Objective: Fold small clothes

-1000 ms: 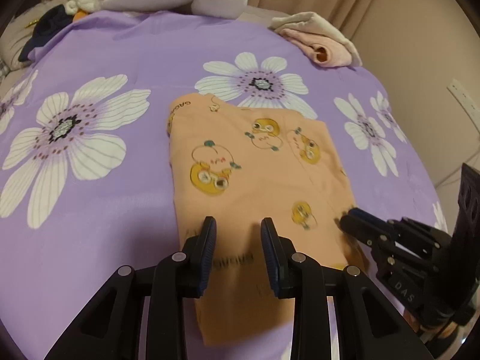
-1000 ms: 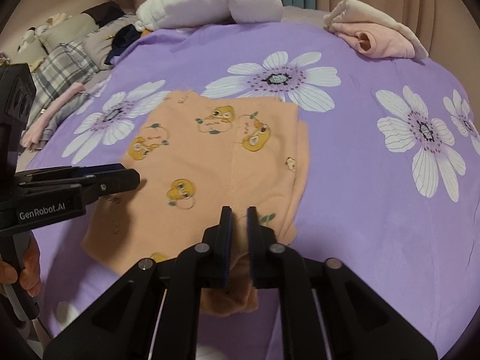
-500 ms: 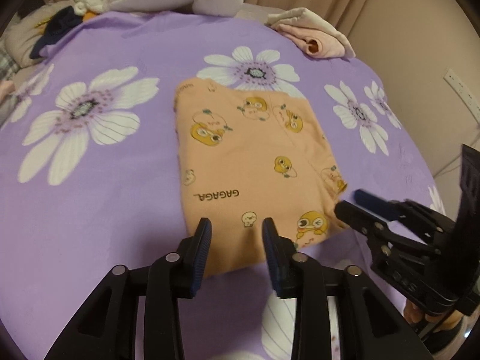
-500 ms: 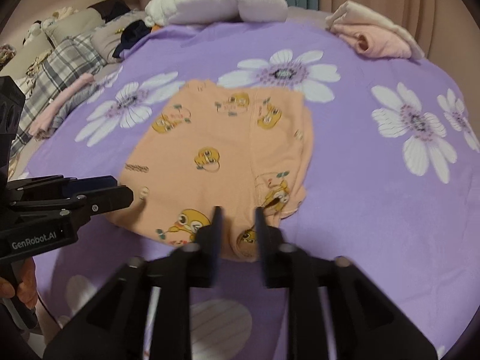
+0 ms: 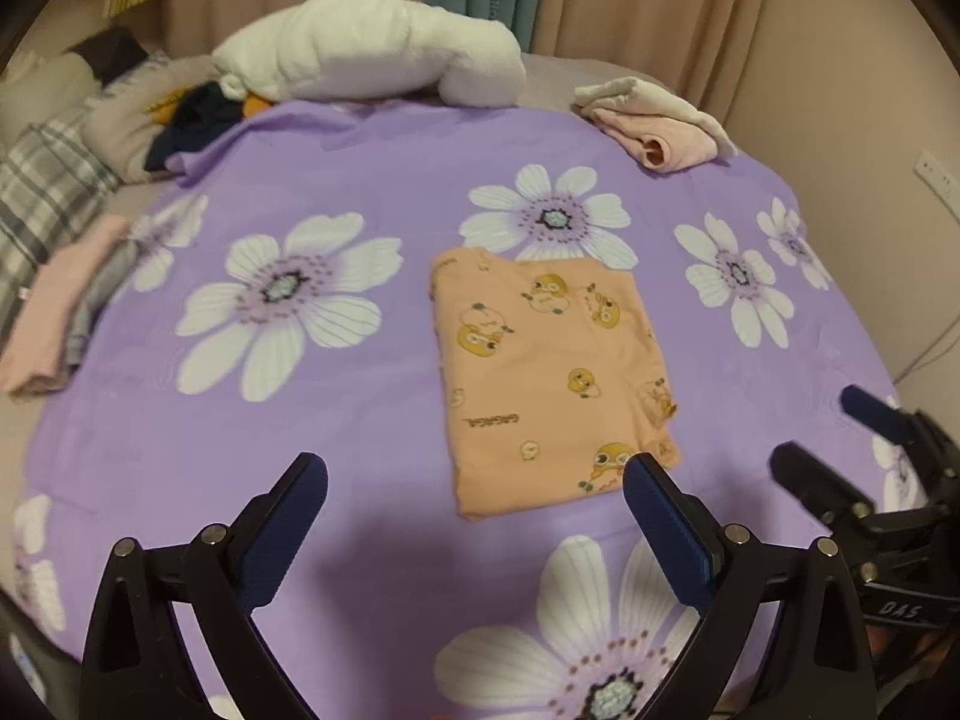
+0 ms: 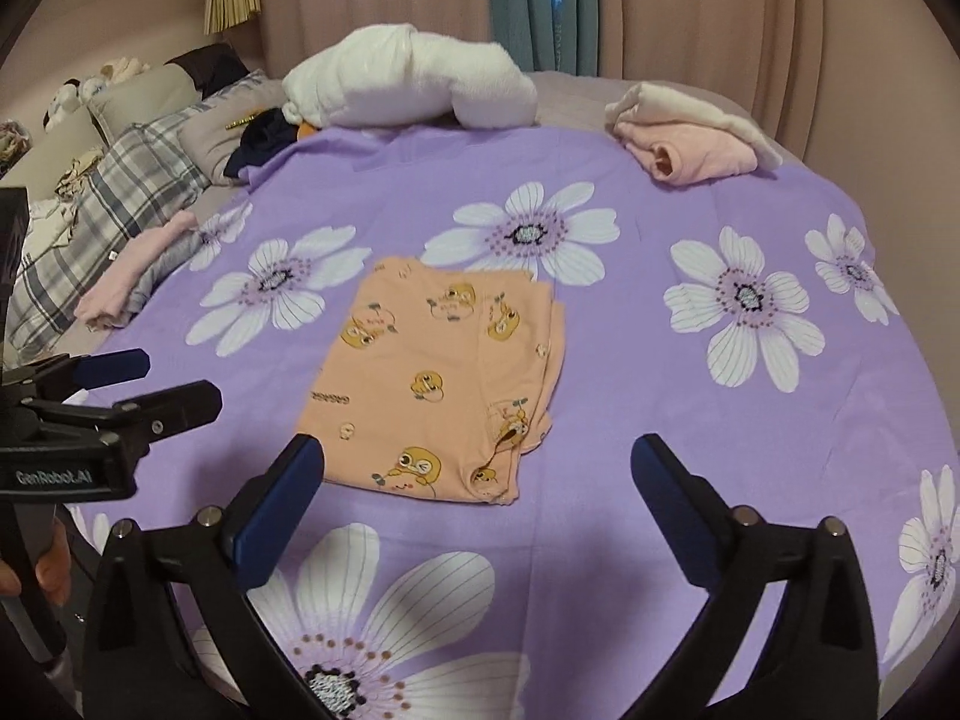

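Both claws are spread wide and hold nothing. The folded garment (image 5: 549, 378) lies flat on the bed (image 5: 372, 168), just ahead of the left claw (image 5: 474, 516) and ahead of the right claw (image 6: 480, 504). Risk: its loose layered edge nearest the right claw could snag on a finger and unfold if regrasped carelessly.

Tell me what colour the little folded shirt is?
Peach-orange with yellow cartoon ducks, the folded shirt shows best in the right wrist view.
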Motion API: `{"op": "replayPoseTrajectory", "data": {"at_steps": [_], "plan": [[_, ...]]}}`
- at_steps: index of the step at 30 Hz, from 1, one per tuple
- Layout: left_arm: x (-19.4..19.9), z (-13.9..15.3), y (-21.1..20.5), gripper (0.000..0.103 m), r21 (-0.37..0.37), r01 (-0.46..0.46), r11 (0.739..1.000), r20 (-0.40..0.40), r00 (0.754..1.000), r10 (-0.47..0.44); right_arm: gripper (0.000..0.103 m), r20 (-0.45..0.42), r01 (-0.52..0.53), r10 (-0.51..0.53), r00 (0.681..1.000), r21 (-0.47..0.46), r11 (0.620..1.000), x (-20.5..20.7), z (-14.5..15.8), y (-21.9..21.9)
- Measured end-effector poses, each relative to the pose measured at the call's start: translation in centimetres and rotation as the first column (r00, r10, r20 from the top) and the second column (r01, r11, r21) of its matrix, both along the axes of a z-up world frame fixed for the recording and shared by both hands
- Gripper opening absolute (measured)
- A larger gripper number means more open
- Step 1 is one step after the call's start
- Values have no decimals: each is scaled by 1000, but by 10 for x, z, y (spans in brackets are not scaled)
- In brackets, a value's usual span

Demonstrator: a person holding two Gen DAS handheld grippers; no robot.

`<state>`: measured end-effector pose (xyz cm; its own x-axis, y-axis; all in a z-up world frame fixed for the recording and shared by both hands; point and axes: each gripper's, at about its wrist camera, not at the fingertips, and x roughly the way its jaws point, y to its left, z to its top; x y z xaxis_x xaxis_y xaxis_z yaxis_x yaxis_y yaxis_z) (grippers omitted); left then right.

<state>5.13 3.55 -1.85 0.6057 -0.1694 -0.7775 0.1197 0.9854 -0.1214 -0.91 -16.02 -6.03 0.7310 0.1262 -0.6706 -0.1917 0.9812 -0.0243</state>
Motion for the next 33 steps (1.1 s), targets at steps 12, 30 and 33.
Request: {"op": "replayPoseTrajectory", "data": {"at_steps": [12, 30, 33], "plan": [[-18, -3, 4, 99, 39, -31, 999, -59, 998, 34, 103, -25, 26, -26, 999, -18, 1000, -15, 8, 0], [-28, 5, -9, 99, 67, 6, 998, -46, 999, -3, 103, -10, 39, -39, 999, -5, 999, -18, 16, -2], [-29, 5, -9, 99, 69, 4, 998, -45, 999, -1, 103, -7, 40, -40, 999, -5, 999, -18, 17, -2]]}}
